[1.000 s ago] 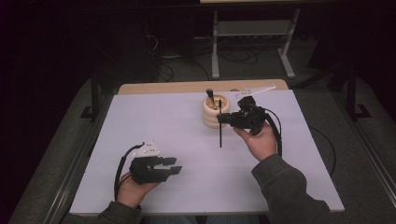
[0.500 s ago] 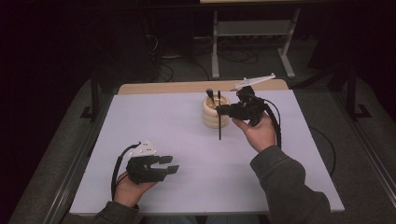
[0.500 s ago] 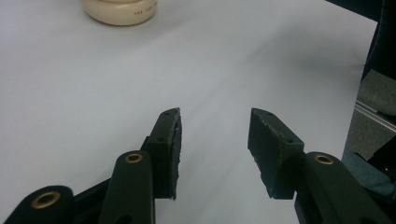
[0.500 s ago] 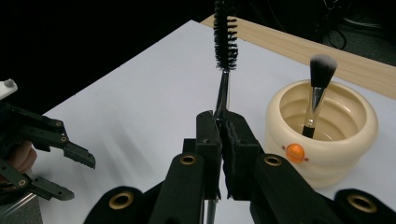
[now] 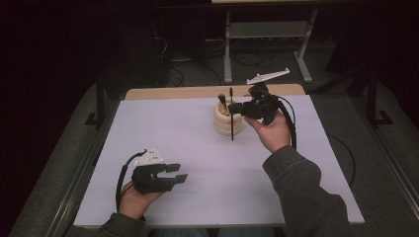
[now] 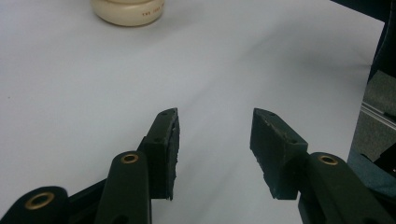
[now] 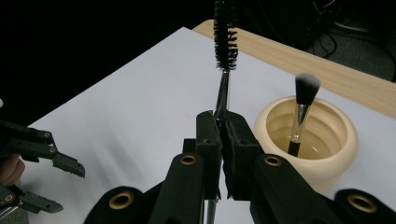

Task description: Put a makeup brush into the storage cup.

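A cream ribbed pot (image 5: 225, 123) stands at the far middle of the white table (image 5: 163, 128), with a makeup brush (image 5: 222, 101) upright in it. My right gripper (image 5: 243, 109) is shut on a thin black mascara wand (image 5: 231, 126), held upright just to the right of the pot. In the right gripper view the wand's bristles (image 7: 225, 32) rise above my shut right gripper (image 7: 223, 126), and the pot (image 7: 327, 154) with its brush (image 7: 304, 105) sits to the right. My left gripper (image 5: 181, 173) lies low at the near left; its jaws have just been opening and nothing is between them (image 6: 215, 126).
A bare wooden strip (image 5: 178, 92) runs along the table's far edge. A white flat part (image 5: 267, 76) lies beyond it, near a metal stand (image 5: 269, 29) and floor cables. A black cable (image 5: 291, 123) trails from the right gripper. The pot's base (image 6: 128, 9) shows ahead of the left gripper.
The right gripper has lifted the wand and carried it a little farther back beside the pot. The left gripper's jaws have spread wider; that hand stayed in place.
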Demonstrator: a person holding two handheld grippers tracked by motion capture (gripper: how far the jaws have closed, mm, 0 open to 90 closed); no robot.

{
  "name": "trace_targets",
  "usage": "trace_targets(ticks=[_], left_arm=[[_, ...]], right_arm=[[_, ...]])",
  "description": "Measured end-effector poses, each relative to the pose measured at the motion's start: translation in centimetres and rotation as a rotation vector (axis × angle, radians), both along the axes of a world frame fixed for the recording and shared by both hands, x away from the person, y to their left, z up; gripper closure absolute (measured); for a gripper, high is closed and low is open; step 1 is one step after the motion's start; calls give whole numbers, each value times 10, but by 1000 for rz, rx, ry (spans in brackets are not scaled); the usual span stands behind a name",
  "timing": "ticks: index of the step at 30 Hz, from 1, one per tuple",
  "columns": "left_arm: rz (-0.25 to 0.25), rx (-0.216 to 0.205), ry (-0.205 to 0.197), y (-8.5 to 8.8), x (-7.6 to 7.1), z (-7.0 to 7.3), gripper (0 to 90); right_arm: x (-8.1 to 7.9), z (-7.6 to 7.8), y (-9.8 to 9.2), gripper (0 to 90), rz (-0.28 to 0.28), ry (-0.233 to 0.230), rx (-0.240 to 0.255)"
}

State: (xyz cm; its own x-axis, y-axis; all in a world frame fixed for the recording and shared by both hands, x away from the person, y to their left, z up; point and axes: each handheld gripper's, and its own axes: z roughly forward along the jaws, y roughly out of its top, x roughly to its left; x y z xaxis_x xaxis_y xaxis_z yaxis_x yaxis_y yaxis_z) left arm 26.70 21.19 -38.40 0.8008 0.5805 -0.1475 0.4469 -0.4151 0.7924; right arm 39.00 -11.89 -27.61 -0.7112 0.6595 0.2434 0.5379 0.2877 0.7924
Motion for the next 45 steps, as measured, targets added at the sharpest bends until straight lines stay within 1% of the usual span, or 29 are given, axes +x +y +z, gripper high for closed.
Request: trace_targets(ticks=[1, 3, 7, 9, 15, 16, 17, 18, 19, 21, 22, 24, 28, 29, 32, 34, 35, 42, 45], left_arm=[[2, -1, 1, 0, 0, 0, 518], [8, -6, 2, 0, 0, 0, 514], [16, -12, 3, 1, 0, 0, 501], [18, -13, -1, 1, 0, 1, 495], [29, -21, 4, 2, 0, 1, 488], [23, -8, 1, 3, 0, 1, 487], [21, -5, 0, 3, 0, 1, 486], [21, -5, -2, 3, 0, 2, 486], [19, -3, -4, 3, 0, 2, 486], [16, -1, -7, 4, 0, 2, 484], [16, -2, -7, 4, 0, 2, 484], [14, -3, -6, 4, 1, 2, 483], [25, -9, 1, 5, 1, 3, 471], [20, -3, -5, 6, 2, 3, 469], [27, -8, -6, 7, 2, 3, 465], [25, -5, -11, 8, 2, 4, 459], [33, -9, 0, 8, 2, 4, 459], [43, -18, 1, 9, 1, 4, 445], [42, -14, -3, 9, 1, 4, 439]], right_arm=[[0, 2, 0, 846, -9, 9, 3], [3, 3, 0, 845, -7, -5, 3], [5, 6, -1, 845, -20, -5, 9], [10, 8, -2, 846, -26, -14, 6], [16, 10, -5, 845, -53, -4, 11], [17, 11, -5, 845, -56, -6, 12], [18, 12, -6, 845, -55, -7, 12], [19, 12, -6, 846, -61, -6, 11], [20, 13, -6, 845, -59, -16, 11], [21, 15, -6, 846, -65, -10, 13], [23, 16, -7, 845, -64, -20, 10], [24, 18, -7, 845, -70, -15, 10], [27, 20, -6, 845, -76, -23, 8], [28, 21, -5, 845, -79, -21, 10], [30, 21, -4, 845, -80, -21, 9], [35, 22, -2, 845, -84, -24, 7], [36, 22, -2, 845, -87, -24, 5], [43, 27, -2, 845, -101, -30, -2], [46, 27, -3, 845, -112, -27, -1]])
